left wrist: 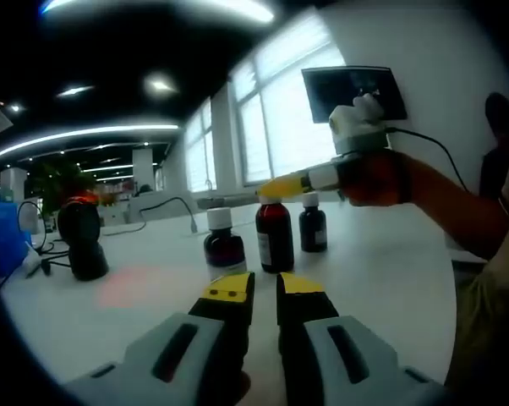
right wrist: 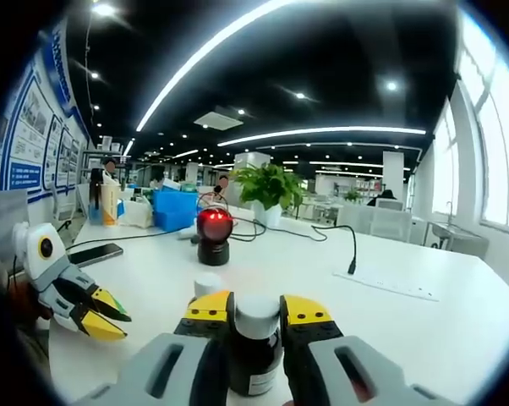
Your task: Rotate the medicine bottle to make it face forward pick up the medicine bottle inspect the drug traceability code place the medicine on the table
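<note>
While jaws hide its sides, right gripper (right wrist: 256, 315) clasps medicine bottle (right wrist: 256, 338).

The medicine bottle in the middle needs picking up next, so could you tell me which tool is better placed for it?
The right tool: its jaws already flank the middle medicine bottle at the cap. The left tool hangs back over the table, jaws nearly together, short of the bottles.

Medicine bottle (right wrist: 254, 342) lower body hidden behind right hand-held gripper (right wrist: 256, 311) jaws; label unreadable.
</note>
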